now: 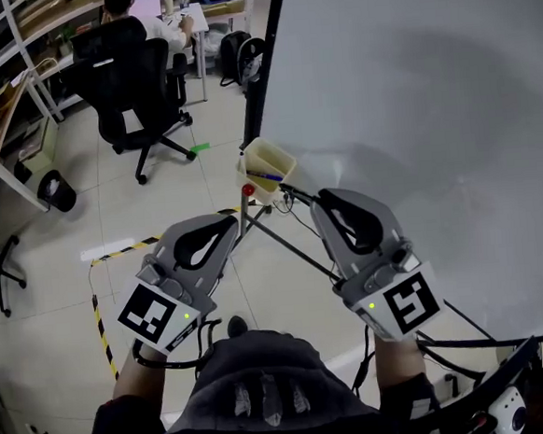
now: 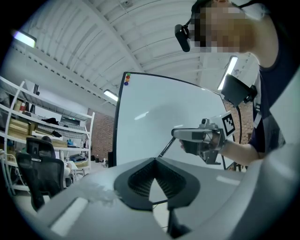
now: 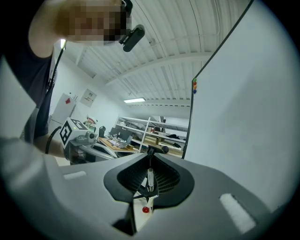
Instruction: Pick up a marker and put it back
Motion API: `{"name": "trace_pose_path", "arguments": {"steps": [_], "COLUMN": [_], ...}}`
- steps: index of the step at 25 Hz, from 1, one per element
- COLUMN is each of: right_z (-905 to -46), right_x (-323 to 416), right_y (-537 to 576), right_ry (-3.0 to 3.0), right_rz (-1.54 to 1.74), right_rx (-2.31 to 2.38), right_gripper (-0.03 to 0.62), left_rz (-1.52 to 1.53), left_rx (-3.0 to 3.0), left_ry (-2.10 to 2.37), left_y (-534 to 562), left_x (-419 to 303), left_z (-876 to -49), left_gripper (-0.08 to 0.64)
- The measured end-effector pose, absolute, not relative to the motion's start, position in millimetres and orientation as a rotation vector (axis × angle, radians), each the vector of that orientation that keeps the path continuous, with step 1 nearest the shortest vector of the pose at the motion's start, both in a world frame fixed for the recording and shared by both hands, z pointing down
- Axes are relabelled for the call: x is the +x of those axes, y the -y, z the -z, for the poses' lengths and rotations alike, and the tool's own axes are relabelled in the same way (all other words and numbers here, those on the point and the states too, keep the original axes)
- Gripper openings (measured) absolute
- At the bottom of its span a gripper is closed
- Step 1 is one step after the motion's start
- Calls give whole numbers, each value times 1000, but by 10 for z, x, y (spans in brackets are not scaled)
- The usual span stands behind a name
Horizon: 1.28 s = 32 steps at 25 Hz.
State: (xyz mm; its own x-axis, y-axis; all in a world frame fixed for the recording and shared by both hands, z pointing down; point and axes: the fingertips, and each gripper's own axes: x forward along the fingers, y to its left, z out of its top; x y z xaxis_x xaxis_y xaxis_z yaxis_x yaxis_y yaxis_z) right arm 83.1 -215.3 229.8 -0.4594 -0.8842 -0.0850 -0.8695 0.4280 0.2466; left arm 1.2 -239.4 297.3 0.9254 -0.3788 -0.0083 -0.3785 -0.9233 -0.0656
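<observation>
A cream bin [image 1: 282,158] hangs on the whiteboard stand and holds a few markers [image 1: 265,176]. My right gripper [image 1: 324,198] is just right of the bin and is shut on a dark marker [image 1: 298,196], which sticks out of its tips toward the bin. In the right gripper view the marker's dark round end [image 3: 164,150] shows at the jaw tips [image 3: 150,151], with the bin [image 3: 139,213] below. My left gripper [image 1: 227,226] hovers left of the stand. Its jaws [image 2: 155,160] are shut with nothing between them.
The big whiteboard [image 1: 413,107] fills the right side. Thin stand struts [image 1: 293,249] and a red knob [image 1: 248,191] lie between the grippers. A person sits on an office chair [image 1: 139,81] at a desk far left. Yellow-black tape [image 1: 102,323] marks the floor.
</observation>
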Motion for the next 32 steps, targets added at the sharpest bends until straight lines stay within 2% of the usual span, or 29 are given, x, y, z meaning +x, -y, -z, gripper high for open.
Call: {"name": "trace_pose_path", "arguments": {"steps": [10,16,25,32], "right_z": [-2250,-2539,-2551,-2610], "right_x": [1325,1432,1261,772], "right_y": [1525,1416,1052,733], "right_ry": [2683,2739,2740,2705], "right_rz": [362,290,296,311], "right_rx": [1525,1417,1339,1343], "right_gripper": [37,37,37,37], "left_rz": [17,89,215,219], "left_rx": [-3009,-3013,-3008,-3029], "left_ry": [-728,-827,-748,-691], "left_y": [1792,1600,1231,927], "left_x": [382,476,562,118], "left_z": [-2925,-3162,-2960,-2861], "left_gripper": [6,6,6,6]}}
